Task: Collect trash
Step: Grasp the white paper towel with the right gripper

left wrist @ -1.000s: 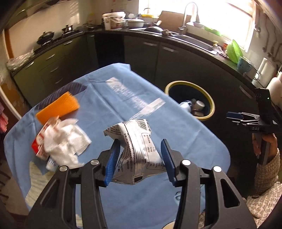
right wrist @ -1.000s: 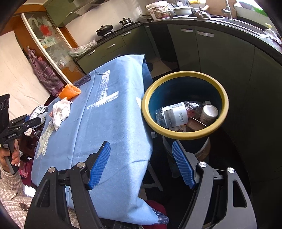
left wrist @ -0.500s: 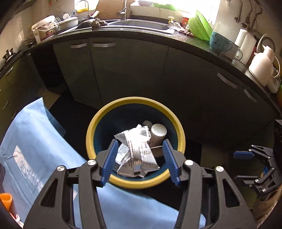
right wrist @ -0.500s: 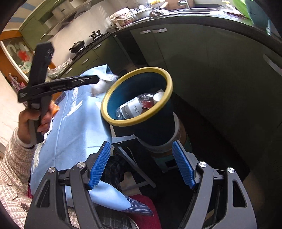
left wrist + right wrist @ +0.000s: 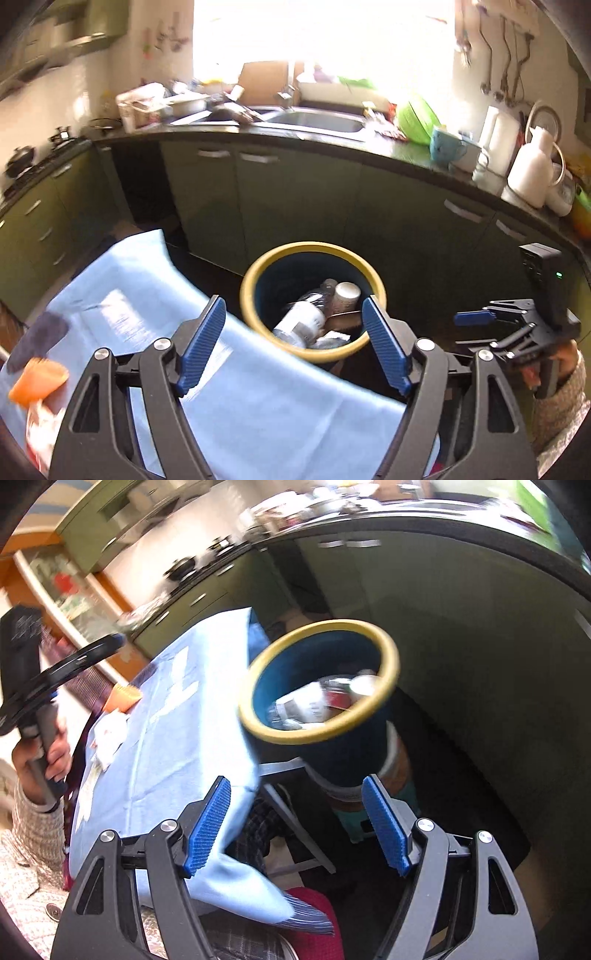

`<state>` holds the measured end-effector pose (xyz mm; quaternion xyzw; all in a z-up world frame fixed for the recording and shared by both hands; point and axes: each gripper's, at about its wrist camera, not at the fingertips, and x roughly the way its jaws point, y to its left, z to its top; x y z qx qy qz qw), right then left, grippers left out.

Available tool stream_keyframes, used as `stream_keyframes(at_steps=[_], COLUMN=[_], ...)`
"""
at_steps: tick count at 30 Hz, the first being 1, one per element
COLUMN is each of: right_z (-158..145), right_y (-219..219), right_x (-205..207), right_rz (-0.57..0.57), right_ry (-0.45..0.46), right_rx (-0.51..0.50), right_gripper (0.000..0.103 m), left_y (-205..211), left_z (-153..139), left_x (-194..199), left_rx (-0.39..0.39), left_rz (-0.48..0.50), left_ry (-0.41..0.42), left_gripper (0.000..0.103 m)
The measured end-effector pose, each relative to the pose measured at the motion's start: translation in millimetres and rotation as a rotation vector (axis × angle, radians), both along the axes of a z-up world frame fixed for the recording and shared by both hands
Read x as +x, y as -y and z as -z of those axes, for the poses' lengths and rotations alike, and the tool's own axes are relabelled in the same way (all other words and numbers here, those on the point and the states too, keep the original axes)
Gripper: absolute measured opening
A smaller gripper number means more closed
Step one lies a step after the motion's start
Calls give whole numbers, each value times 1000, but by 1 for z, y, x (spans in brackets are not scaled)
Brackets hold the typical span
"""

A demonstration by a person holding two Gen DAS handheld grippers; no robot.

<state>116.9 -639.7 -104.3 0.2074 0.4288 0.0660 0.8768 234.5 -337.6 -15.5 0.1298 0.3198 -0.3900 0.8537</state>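
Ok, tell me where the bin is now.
In the left wrist view the bin sits centre frame, just off the blue table's far edge, before the dark cabinets. The open left claw frames it.

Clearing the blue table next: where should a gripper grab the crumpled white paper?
Take the crumpled white paper by a raised fold along its upper edge, coming down from above. It lies loose and bunched on the blue tablecloth, beside the orange item, so ridges stand proud. Blur hides finer detail.

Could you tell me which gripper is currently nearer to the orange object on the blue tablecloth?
Left. The left gripper hangs open over the table's near edge, the orange object at its left. The right gripper is open beyond the table's end, near the bin.
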Motion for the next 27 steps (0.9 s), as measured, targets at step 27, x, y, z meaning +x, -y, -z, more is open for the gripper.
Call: stream_keyframes(at_steps=[27], right_z=[-22], right_y=[-428], right_x=[226], right_rz=[-756], right_ry=[-79], right_rx=[-87], right_gripper=[67], left_y=[-363], left_z=[0], left_x=[-20], left_rx=[-235], left_rz=[-799], left_ry=[291], left_gripper=[88])
